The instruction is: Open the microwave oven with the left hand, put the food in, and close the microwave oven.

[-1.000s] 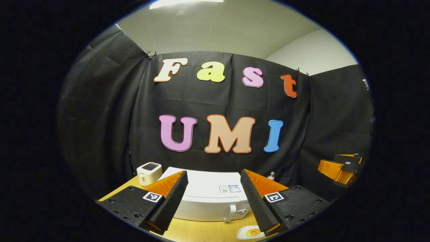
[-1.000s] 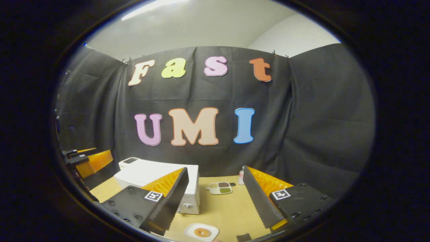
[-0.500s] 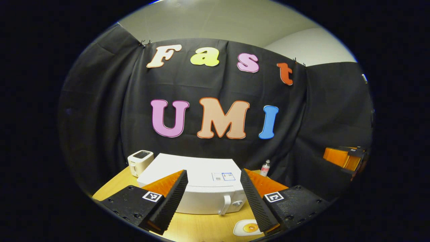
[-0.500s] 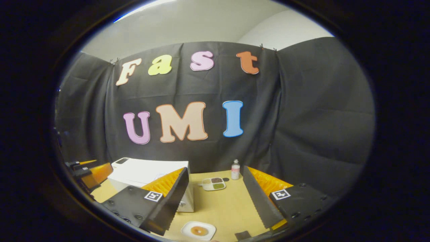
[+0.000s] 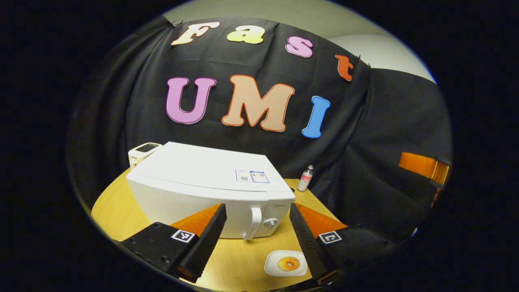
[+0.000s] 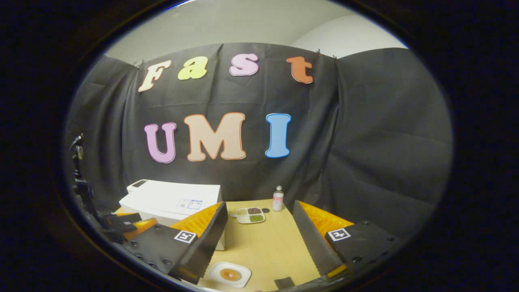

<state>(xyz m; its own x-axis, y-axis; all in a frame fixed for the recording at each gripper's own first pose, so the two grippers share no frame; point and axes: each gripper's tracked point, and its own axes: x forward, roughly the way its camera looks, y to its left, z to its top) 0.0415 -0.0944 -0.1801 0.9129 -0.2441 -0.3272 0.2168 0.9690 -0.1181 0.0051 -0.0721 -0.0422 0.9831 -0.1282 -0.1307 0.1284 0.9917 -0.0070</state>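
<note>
The table (image 5: 117, 211) bears the closed microwave (image 5: 202, 182), its handle (image 5: 255, 223) just ahead between the spread, empty fingers of the left gripper (image 5: 256, 239). The right gripper (image 6: 259, 239), also spread and empty, hovers above the plate of food (image 6: 229, 274), which lies in front of the microwave.

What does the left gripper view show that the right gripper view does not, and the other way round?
Left gripper view: the microwave's door handle and knob, on its closed front. Right gripper view: a divided dish with three fillings, towards the back of the table. Both: the white microwave, the plate of food and the small bottle.
</note>
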